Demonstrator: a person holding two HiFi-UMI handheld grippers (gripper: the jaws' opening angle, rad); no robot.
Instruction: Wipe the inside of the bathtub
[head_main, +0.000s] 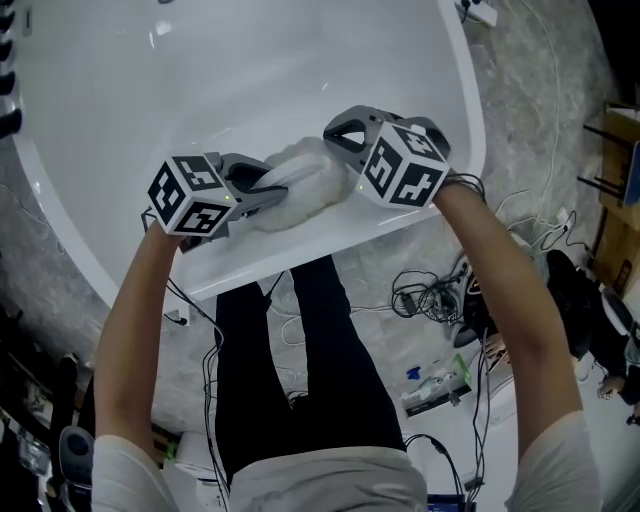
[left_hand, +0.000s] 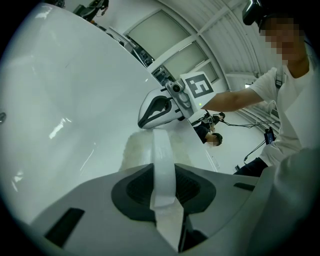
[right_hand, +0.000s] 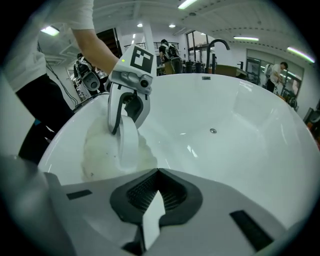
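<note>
I see the near end of the white bathtub (head_main: 120, 120) below me. A fluffy white cloth (head_main: 300, 185) lies on its inner wall just under the near rim, between both grippers. My left gripper (head_main: 272, 186) comes in from the left, shut on a white strap (left_hand: 162, 160) that runs to the cloth (left_hand: 142, 150). From the right, my right gripper (head_main: 338, 138) is shut on a white strip of the cloth (right_hand: 152, 220). In the right gripper view the left gripper (right_hand: 127, 107) stands over the cloth (right_hand: 107, 147), the strap hanging from it.
The tub's drain (right_hand: 213, 131) sits further down the basin, and a dark faucet (right_hand: 220, 45) rises behind the far rim. Cables (head_main: 430, 295) and small items lie on the floor by my legs (head_main: 290, 370). Other people stand in the background.
</note>
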